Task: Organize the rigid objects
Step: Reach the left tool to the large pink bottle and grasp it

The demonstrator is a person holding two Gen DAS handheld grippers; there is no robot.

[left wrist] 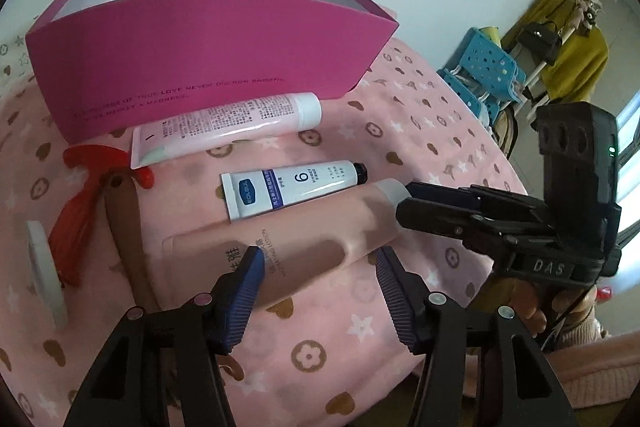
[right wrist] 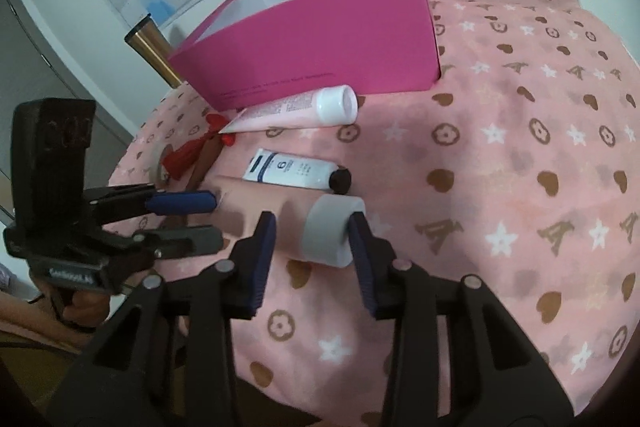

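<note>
At the centre of both views, a large peach lotion tube is lying on its side on the pink patterned cloth. The left gripper is straddling the tube's body, its blue pads standing half open to either side; whether they are pressing it I cannot tell. The right gripper is bracketing the tube's grey-white cap, jaws narrowed around it, with contact unclear. Just above the tube, a small white tube with a black cap is lying beside it. Further up, a pale pink tube is resting against the open magenta box filling the upper left. A red tassel is lying at the left edge.
</note>
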